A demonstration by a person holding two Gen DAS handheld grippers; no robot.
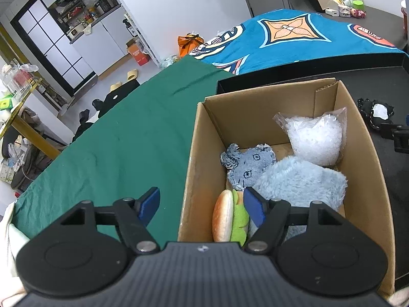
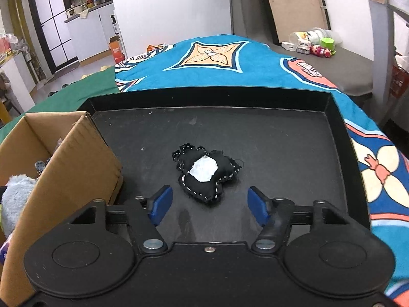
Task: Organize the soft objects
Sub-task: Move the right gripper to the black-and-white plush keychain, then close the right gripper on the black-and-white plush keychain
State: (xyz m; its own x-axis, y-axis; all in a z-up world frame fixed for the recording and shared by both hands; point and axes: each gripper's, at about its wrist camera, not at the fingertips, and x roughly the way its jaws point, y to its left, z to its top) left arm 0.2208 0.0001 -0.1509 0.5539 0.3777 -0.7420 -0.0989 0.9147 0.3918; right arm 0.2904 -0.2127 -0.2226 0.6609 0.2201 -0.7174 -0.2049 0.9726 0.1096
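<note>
We found the right gripper [image 2: 209, 202] w/ jaws apart, empty, just short of the black stitched toy [image 2: 204, 172] on the black tray [image 2: 340, 128]. Pickup step, we judged; next: advance, clamp, carry to cardboard box [image 2: 74, 163].

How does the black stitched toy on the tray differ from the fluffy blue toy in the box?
The black stitched toy lies alone on the black tray; the fluffy blue toy sits in the cardboard box among other items. The black toy is flat cloth with white stitching and a pale patch; the blue one is shaggy and plain. The blue one looks bulkier. Both are soft and ungripped.
</note>
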